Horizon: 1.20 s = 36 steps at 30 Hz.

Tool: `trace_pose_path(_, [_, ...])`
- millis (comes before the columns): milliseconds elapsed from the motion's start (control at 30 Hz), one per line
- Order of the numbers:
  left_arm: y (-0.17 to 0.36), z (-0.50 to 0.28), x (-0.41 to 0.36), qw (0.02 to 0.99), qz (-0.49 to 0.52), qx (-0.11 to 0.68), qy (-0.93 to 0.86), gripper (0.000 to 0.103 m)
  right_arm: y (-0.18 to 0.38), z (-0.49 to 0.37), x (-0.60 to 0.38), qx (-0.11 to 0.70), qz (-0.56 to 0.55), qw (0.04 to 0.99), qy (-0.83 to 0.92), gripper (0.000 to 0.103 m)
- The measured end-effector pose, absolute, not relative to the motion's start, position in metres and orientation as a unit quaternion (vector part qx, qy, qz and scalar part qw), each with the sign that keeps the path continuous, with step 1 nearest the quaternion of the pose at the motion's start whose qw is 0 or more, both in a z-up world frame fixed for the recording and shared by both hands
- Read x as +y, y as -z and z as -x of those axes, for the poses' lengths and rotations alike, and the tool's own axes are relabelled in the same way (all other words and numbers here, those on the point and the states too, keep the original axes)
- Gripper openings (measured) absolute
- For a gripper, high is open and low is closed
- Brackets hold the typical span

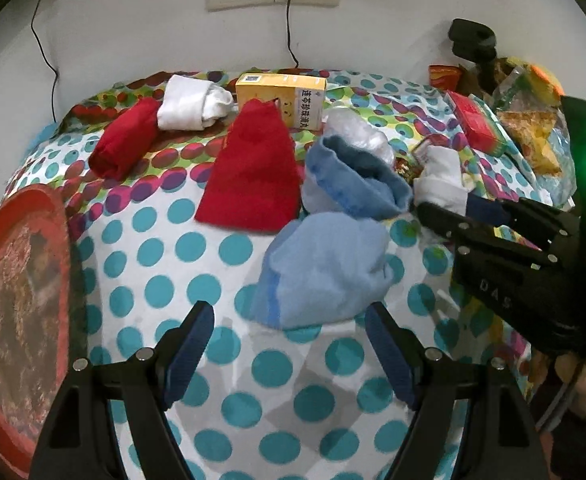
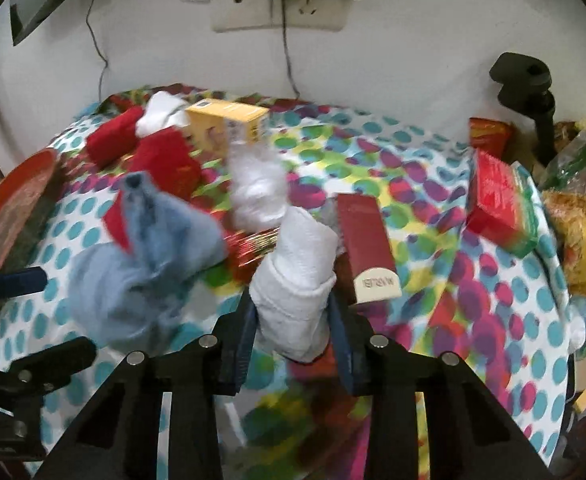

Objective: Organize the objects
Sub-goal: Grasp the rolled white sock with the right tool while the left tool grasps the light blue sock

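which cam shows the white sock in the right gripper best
The right wrist view: the white sock fills the centre, clamped in the right gripper. The left wrist view shows the same white sock only small and far right, partly hidden behind the right gripper.

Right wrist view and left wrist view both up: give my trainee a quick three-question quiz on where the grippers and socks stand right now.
1. True or false: the right gripper has its jaws shut on a white sock.
2. Which sock lies nearest ahead of the open left gripper? A) the flat red sock B) the light blue sock C) the white sock bundle by the yellow box
3. Fill in: the rolled red sock lies on the ______ tablecloth.

Key: 1 true. 2 B. 3 polka-dot.
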State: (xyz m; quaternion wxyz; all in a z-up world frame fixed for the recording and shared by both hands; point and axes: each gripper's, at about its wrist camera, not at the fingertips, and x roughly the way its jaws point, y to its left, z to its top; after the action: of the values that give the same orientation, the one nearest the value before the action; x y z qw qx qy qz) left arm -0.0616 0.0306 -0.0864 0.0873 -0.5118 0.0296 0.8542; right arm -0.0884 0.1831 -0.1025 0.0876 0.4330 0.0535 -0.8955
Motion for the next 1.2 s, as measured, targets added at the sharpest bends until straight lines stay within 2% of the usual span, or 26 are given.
trace_pose_path(433, [0.108, 0.097, 0.054, 0.093, 0.512, 0.019, -0.854, 0.08, 0.111, 0.096, 0.19, 0.059, -0.418, 0.085, 0.902, 0.033])
trace_pose_path(733, [0.118, 0.089, 0.059, 0.101, 0.472, 0.029, -0.875, 0.082, 0.112, 0.097, 0.191, 0.052, -0.423, 0.089, 0.9, 0.034])
trace_pose_path(1033, [0.121, 0.091, 0.06, 0.089, 0.483, 0.041, -0.87, 0.092, 0.113, 0.099, 0.193, 0.049, -0.43, 0.089, 0.897, 0.035])
trace_pose_path(1133, [0.121, 0.092, 0.059, 0.083, 0.488, 0.038, -0.868, 0.091, 0.114, 0.101, 0.194, 0.042, -0.435, 0.087, 0.895, 0.036])
trace_pose_path(1167, [0.121, 0.092, 0.06, 0.082, 0.489, 0.036, -0.867, 0.089, 0.114, 0.101, 0.194, 0.042, -0.435, 0.086, 0.896, 0.036])
trace_pose_path(1200, [0.121, 0.092, 0.06, 0.082, 0.489, 0.036, -0.868, 0.082, 0.114, 0.102, 0.193, 0.041, -0.435, 0.085, 0.896, 0.036])
